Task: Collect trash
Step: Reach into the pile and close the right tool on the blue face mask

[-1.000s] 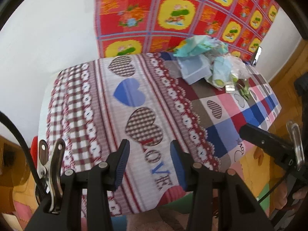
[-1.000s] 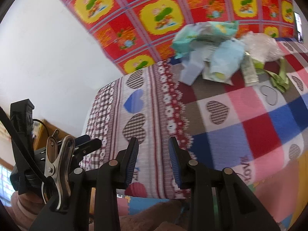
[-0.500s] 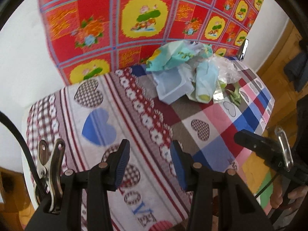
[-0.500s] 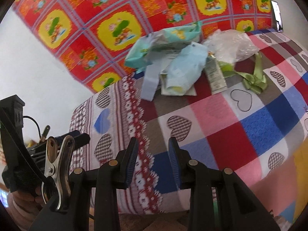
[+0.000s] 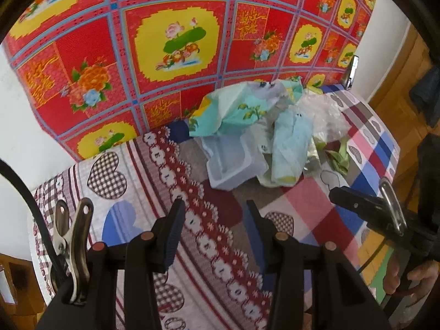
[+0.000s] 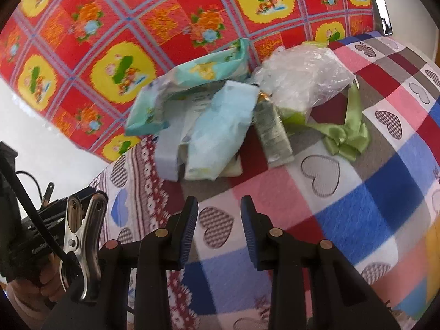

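Crumpled plastic trash lies piled on the heart-patterned blanket, while left gripper and right gripper hover open, empty.

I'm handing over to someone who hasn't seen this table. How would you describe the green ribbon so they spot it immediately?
Find the trash pile on the heart-patterned tablecloth, against the red and yellow floral backdrop. The green ribbon lies on the cloth at the pile's right edge, just below the crumpled clear plastic bag. It is the only shiny, bright green, looped thing there; its neighbours are pale wrappers.
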A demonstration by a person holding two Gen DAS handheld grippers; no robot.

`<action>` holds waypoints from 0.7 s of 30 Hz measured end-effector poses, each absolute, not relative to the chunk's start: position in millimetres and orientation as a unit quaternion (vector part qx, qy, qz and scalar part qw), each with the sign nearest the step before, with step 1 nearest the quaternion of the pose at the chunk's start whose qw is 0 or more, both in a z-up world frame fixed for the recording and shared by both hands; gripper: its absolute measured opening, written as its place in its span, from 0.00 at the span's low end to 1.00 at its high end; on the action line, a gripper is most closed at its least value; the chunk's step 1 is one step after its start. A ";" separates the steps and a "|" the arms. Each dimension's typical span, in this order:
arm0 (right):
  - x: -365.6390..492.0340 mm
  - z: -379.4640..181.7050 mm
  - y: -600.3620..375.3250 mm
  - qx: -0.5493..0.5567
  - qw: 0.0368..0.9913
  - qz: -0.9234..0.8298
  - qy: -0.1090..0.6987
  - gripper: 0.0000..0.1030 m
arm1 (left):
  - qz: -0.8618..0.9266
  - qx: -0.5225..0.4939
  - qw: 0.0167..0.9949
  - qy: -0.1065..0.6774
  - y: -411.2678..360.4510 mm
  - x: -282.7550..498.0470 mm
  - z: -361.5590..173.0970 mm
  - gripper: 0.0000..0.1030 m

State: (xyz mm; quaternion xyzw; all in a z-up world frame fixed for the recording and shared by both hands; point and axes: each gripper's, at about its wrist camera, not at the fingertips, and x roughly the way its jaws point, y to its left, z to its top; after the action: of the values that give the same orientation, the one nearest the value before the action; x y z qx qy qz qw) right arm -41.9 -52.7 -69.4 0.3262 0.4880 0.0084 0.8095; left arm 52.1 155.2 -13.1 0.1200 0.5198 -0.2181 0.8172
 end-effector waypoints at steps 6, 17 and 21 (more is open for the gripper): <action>-12.5 -90.6 -75.8 0.343 0.796 0.027 0.497 0.41 | -0.198 0.121 0.823 0.518 126.4 70.5 -16.0 0.44; 37.9 -125.9 -82.9 0.346 0.778 0.068 0.519 0.56 | -0.173 0.124 0.826 0.523 107.0 86.9 -21.3 0.44; 53.2 -133.3 -80.1 0.344 0.775 0.075 0.524 0.56 | -0.167 0.124 0.826 0.523 105.2 88.9 -21.2 0.44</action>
State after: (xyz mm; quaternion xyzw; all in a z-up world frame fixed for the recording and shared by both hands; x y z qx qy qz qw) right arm 53.2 -80.1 -133.3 0.3441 0.5244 0.0748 0.7752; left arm 88.9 105.2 -21.2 0.1244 0.5232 -0.1668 0.8264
